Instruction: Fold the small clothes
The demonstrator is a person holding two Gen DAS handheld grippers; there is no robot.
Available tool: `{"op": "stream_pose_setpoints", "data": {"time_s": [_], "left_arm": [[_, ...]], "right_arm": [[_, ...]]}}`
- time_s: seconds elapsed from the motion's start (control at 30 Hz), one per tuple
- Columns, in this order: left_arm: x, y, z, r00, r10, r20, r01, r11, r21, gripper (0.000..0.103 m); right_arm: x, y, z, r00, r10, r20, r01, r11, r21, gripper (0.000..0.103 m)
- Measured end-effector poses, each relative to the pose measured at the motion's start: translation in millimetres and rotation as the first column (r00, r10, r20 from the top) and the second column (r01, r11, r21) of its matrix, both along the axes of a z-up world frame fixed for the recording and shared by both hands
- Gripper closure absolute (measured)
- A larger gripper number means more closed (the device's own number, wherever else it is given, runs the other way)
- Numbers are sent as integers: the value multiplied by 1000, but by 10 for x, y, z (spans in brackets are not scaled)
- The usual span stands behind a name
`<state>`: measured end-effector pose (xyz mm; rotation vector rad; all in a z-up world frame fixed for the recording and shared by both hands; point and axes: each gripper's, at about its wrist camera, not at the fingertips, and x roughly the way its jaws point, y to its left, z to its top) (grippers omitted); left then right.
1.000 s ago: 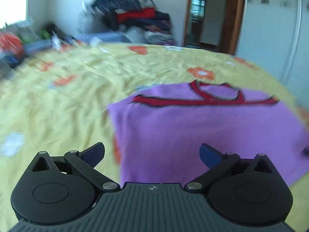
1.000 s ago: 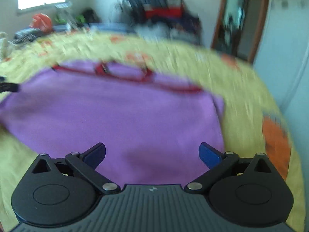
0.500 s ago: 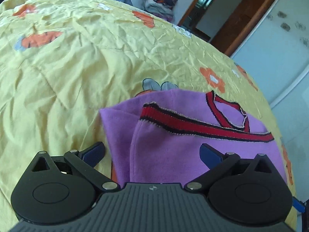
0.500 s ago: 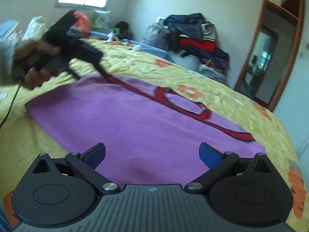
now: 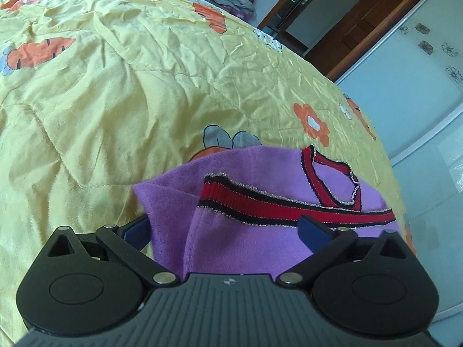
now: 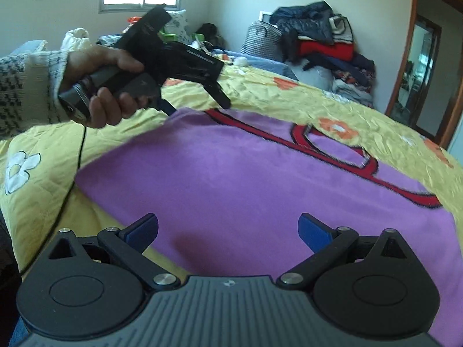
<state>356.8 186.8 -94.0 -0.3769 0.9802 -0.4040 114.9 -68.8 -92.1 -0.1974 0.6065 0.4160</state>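
A purple sweater [image 6: 246, 185] lies on the yellow bed [image 5: 121, 92]; the left hand-held gripper [image 5: 225, 228] is released around its far-left corner; the right hand-held gripper [image 6: 228, 228] is released above its near edge.

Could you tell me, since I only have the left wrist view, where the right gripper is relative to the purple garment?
Observer: The right gripper hovers open at the near edge of the purple garment, which lies spread on the yellow bedspread.
Operator: Thank you. Can you see my left gripper from there?
Observer: Yes. The left gripper is at the garment's far left corner, held by a hand, fingers pointing down at the cloth.
Operator: Is any of the garment gripped by the right side?
Observer: No. Its fingers stand wide apart, with the cloth lying flat beyond them.
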Motion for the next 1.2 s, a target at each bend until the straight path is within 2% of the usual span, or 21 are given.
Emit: {"op": "stream_pose_setpoints", "data": {"time_s": [0.07, 0.1, 0.13, 0.17, 0.2, 0.23, 0.3, 0.57, 0.63, 0.7, 0.73, 0.8, 0.97, 1.1, 1.13, 1.2], "left_arm": [[-22, 0, 13, 1000, 14, 6, -14, 1000, 23, 15], [-25, 13, 30, 1000, 29, 3, -29, 999, 43, 35], [-15, 35, 37, 999, 36, -10, -36, 998, 57, 69], [14, 74, 18, 998, 42, -40, -40, 998, 58, 85], [38, 128, -15, 996, 57, -70, -54, 998, 41, 91], [52, 173, -31, 996, 54, -76, -53, 998, 17, 91], [47, 174, -21, 997, 32, -64, -30, 999, 31, 91], [10, 147, 145, 998, 37, -48, -36, 999, 21, 92], [-10, 137, 207, 998, 35, -44, -34, 999, 15, 92], [-33, 130, 262, 999, 33, -41, -33, 999, 18, 92], [-44, 128, 283, 999, 32, -42, -32, 999, 18, 92], [-60, 126, 320, 999, 27, -40, -26, 999, 22, 92], [-60, 105, 299, 999, 24, -41, -23, 999, 30, 92], [-53, 148, 228, 998, 39, -52, -39, 999, 10, 92], [-50, 168, 214, 998, 43, -56, -43, 999, 4, 92], [-49, 215, 189, 997, 53, -64, -55, 998, -20, 91]], "right_arm": [[31, 71, 9, 1000, 13, 6, -13, 1000, -5, 0], [29, 117, 15, 1000, 23, 12, -23, 1000, -15, 0], [33, 163, 13, 999, 30, 20, -30, 999, -27, 0], [22, 209, 11, 999, 36, 28, -35, 999, -41, 0], [15, 256, 10, 999, 45, 27, -43, 998, -50, 0], [14, 293, 10, 998, 53, 27, -52, 997, -54, 0], [-8, 374, 13, 997, 72, 27, -70, 996, -60, 0], [-129, 802, 65, 978, 191, 82, -180, 975, -128, 1], [-174, 966, 39, 967, 234, 104, -217, 964, -151, 8], [-183, 1135, -22, 960, 266, 88, -244, 949, -200, 28], [-186, 1214, -62, 958, 277, 76, -253, 939, -233, 40], [-225, 1313, -129, 952, 295, 85, -262, 925, -275, 41], [-221, 1450, -242, 938, 338, 77, -306, 911, -278, 41], [-166, 1509, -231, 943, 320, 93, -283, 917, -282, 41], [-126, 1506, -231, 946, 310, 90, -276, 922, -273, 42], [-71, 1488, -229, 950, 302, 74, -275, 928, -251, 58]]}}
